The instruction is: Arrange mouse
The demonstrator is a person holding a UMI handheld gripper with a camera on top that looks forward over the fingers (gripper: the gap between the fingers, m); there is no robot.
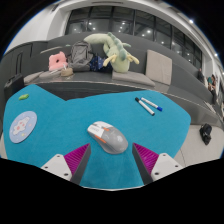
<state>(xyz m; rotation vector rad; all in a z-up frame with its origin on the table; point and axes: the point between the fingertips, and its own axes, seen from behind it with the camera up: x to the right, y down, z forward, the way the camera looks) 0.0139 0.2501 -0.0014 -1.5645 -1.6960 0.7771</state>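
Mouse lies untouched on the blue mat, claw spread wide before it.

The grey-white mouse (107, 136) rests on the blue mat (60, 105), just ahead of and between the 2 pink pads (74, 157) of the claw (110, 160), which is released and grasping nothing. 2 pens (148, 105) lie beyond it, a round disc (22, 126) off to one side, plush toys (110, 50) at the worktop's (150, 88) far edge. Judging by this, the grasp and the arranging are both left to do.
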